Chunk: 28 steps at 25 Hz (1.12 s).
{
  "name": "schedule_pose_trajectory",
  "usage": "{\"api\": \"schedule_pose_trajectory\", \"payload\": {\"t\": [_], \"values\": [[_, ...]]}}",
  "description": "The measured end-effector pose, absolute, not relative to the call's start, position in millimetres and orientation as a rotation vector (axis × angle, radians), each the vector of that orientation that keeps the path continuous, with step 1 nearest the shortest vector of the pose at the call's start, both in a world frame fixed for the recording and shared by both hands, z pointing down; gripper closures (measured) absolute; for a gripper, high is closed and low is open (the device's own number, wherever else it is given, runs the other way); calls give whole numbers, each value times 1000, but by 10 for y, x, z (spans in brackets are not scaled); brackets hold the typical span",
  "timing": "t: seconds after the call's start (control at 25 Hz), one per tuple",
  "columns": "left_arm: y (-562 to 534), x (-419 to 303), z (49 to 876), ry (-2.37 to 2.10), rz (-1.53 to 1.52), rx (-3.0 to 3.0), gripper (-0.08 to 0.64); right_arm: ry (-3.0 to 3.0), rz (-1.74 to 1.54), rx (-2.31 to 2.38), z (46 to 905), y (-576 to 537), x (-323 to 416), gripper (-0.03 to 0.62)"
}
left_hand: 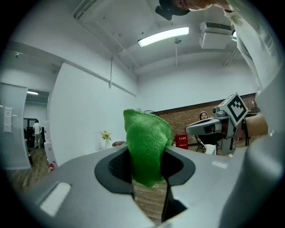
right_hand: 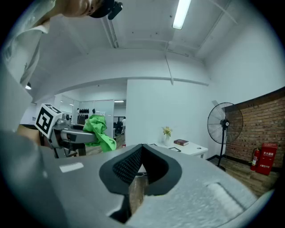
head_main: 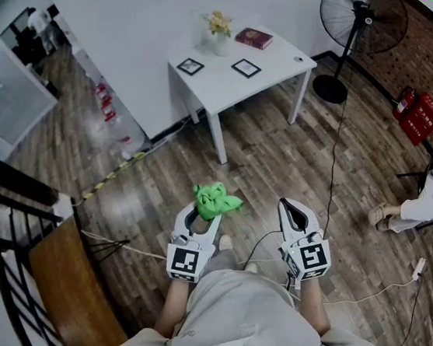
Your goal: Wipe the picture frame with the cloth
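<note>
1. Left gripper [head_main: 202, 215] is pinching a green cloth [head_main: 215, 199]. The cloth bunches up out of the jaw tips.
2. Right gripper [head_main: 294, 214] has its jaws pressed together with nothing between them.
3. Two frames sit on the white desk [head_main: 235, 88]: left picture frame [head_main: 190, 66] by the desk's left corner, right picture frame [head_main: 246, 68] mid-desk. Both look flat and roughly square, so no clear long axis.
4. Key relation: the desk lies straight ahead of both grippers, well apart across the wood floor. The cloth-holding left gripper is slightly more in line with the frames. Likely the approach step, wiping not yet begun.
5. Containers: white vase [head_main: 217, 43] at the desk's back edge holds yellowish flowers [head_main: 218, 22]. A dark red book [head_main: 254, 38] lies just beside it.
</note>
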<state>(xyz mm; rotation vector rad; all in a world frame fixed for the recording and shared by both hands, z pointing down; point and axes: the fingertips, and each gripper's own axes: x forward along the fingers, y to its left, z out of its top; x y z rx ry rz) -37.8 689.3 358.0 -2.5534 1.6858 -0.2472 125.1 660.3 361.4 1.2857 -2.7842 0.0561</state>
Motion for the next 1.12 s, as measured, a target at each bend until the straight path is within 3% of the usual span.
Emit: {"api": "schedule_pose_trajectory", "payload": {"t": [0.52,1.12], "values": [[6328,-237,3602,1692,-219,-2548,391,-2763,2,1240,3696,6107,1170,578],[4741,-696,3487,1658,-187,-2580,391,-2724,44,1283,3617,4554,708,580]]}}
